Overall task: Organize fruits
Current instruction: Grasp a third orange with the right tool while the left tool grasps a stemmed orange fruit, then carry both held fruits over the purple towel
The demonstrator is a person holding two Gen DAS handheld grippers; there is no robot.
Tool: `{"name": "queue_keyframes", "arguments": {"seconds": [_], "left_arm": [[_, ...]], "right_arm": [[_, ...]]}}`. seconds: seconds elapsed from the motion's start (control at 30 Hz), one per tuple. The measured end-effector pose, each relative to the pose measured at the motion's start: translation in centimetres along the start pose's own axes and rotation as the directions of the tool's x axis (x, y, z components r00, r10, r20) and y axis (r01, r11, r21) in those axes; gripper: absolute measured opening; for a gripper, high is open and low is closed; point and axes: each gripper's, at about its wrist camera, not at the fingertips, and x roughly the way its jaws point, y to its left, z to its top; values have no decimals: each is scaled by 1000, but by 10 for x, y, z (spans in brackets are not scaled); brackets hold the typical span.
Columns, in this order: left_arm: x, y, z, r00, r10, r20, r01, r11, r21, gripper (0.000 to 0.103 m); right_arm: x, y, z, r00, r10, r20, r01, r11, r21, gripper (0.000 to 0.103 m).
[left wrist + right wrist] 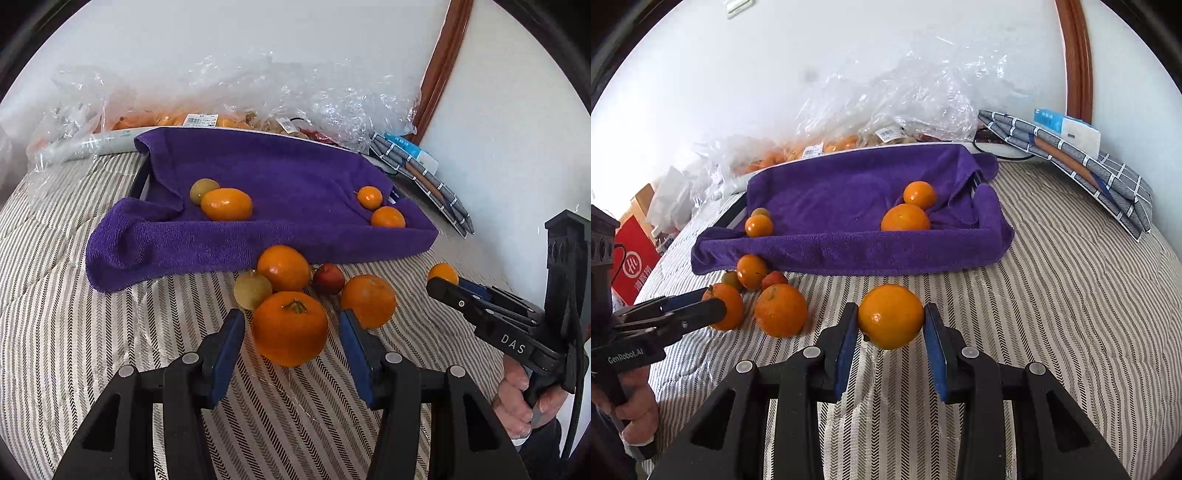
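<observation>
Left wrist view: the left tongs (291,321) are seen held low over a striped bed cover (74,295). An orange with a stem (290,328) lies on the cover between the two blue pads. A small gap is seen on each side of it, so the left tongs are open and the fruit is not squeezed. Just behind it a little pile of fruit is seen: a second orange (283,267), a third orange (367,301), a yellow-green fruit (252,290) and a small red fruit (328,278). They are packed close together.

Behind the pile a purple towel (258,177) is spread over a low box. Four fruits are held in its dip: a green one and an oval orange one touching at the left, and two small orange ones at the right. Crinkly plastic bags (221,85) with more fruit are heaped against the white wall.

In the right wrist view, the right tongs (891,314) are closed on a smooth orange (890,316). Both pads are pressed against its sides. It is held near the front edge of the towel, apart from the pile. A folded grey cloth (1108,177) is laid at the far right. At the left edge a hand (635,410) is wrapped around the handle of the left tongs.
</observation>
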Motion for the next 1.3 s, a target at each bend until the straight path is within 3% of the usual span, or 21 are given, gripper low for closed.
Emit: {"name": "queue_keyframes", "arguments": {"seconds": [0.17,0.23,0.33,0.53,0.7,0.9,1.1,1.3], "left_arm": [[9,-3,1,998,56,-38,-56,998,6,49],[6,-2,1,999,40,-26,-40,999,11,42],[5,0,1,999,32,-18,-32,999,7,41],[-15,5,-1,995,22,97,-19,999,-30,41],[-31,19,0,977,82,196,-61,992,-113,41],[-43,43,3,966,113,235,-56,970,-236,41],[-48,49,4,958,130,254,-61,963,-261,41],[-47,49,5,959,122,255,-54,965,-258,41]], "right_arm": [[2,-3,-1,1000,-5,-13,5,1000,21,35],[0,-8,-1,1000,5,-3,-5,999,48,35],[-3,-13,-2,1000,8,14,-9,997,75,35],[-8,-17,-2,999,15,43,-19,995,99,35],[-15,-19,-3,995,48,83,-57,993,105,35],[-17,-19,-3,994,50,93,-60,993,103,35],[-19,-25,-4,992,67,108,-80,989,127,35],[-21,-21,-1,994,20,111,-33,993,109,35]]}}
